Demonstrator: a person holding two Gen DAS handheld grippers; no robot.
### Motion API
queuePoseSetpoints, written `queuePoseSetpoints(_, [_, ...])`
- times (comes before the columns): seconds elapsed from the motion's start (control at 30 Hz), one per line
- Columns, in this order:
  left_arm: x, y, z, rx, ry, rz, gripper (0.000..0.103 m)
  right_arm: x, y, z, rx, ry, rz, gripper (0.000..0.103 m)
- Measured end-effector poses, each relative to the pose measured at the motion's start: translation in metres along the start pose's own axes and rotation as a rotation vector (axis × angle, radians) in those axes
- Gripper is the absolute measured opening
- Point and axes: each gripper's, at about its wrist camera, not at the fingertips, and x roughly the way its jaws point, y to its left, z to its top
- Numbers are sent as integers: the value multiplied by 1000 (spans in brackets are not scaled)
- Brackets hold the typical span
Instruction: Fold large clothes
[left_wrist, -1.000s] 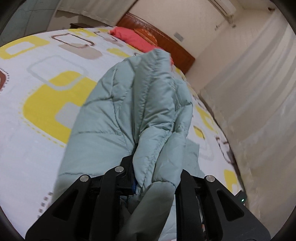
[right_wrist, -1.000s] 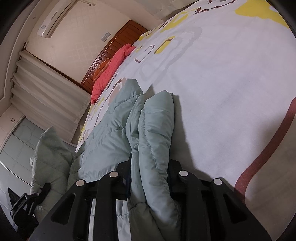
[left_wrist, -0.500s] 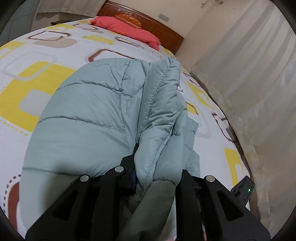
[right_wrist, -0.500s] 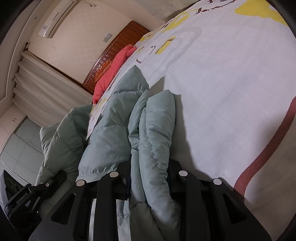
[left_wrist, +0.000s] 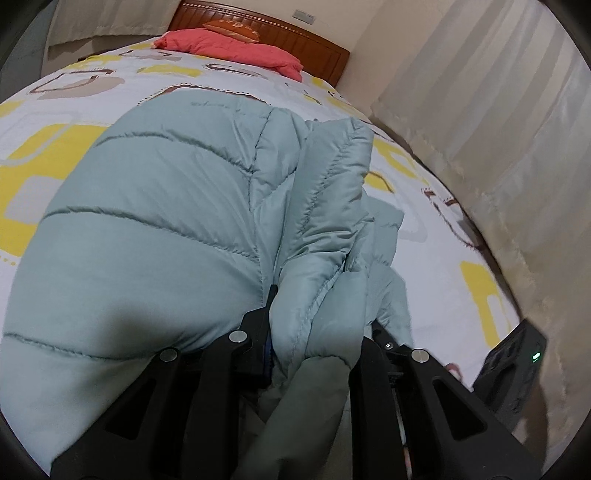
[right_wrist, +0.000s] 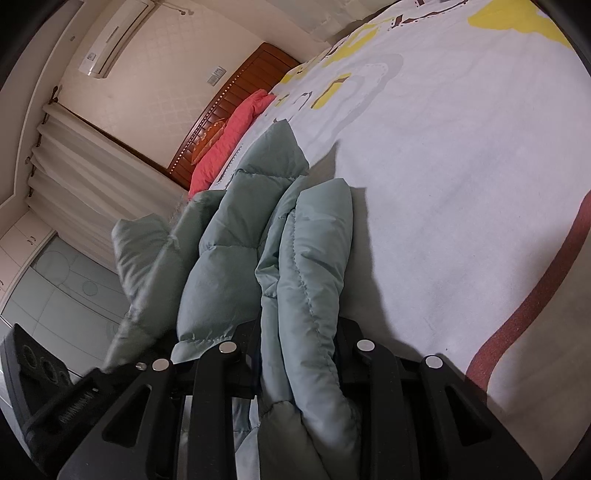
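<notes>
A pale green quilted puffer jacket (left_wrist: 166, 229) lies over the bed, its broad padded panel spread to the left in the left wrist view. My left gripper (left_wrist: 317, 325) is shut on a bunched fold of the jacket, which fills the gap between the black fingers. In the right wrist view the same jacket (right_wrist: 229, 266) runs up the middle, and my right gripper (right_wrist: 299, 339) is shut on a thick padded edge of it. The left gripper's body (right_wrist: 48, 391) shows at the lower left of that view, close beside the right one.
The bed (left_wrist: 66, 122) has a white sheet with yellow and brown rounded squares. A red pillow (left_wrist: 236, 50) lies at the wooden headboard (left_wrist: 295, 35). Cream curtains (left_wrist: 517, 147) hang along the bed's right side. An air conditioner (right_wrist: 114, 37) sits high on the wall.
My left gripper has carried its fold of jacket toward the right gripper and lower, so the jacket now covers more of the bed. The right gripper has stayed put.
</notes>
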Motion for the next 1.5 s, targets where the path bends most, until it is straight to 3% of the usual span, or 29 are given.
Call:
queuePoseSetpoints(0.33, [16, 3, -10, 42, 2, 1, 15, 0, -1, 0, -2, 0, -4, 25])
queuePoseSetpoints(0.63, [4, 2, -7, 30, -8, -11, 17, -3, 6, 8, 9, 27, -11, 29])
queuePoseSetpoints(0.73, [-5, 4, -5, 5, -5, -45, 27, -8, 5, 16, 25, 31, -26, 32])
queuePoseSetpoints(0.8, [-13, 3, -4, -7, -7, -70, 45, -15, 6, 19, 27, 21, -41, 42])
queuePoseSetpoints(0.87, [-26, 0, -4, -18, -17, -102, 57, -24, 9, 23, 13, -4, -60, 51])
queuePoseSetpoints(1.0, [-51, -1, -1, -42, -38, -151, 63, -43, 16, 29, -9, -48, -79, 54])
queuePoseSetpoints(1.23, [-88, 42, 20, -199, -111, -168, 66, -56, 48, 32, -42, -54, -18, 54])
queuePoseSetpoints(1.5, [-94, 121, 41, -429, -150, -133, 67, -26, 87, 31, -112, 9, 46, 54])
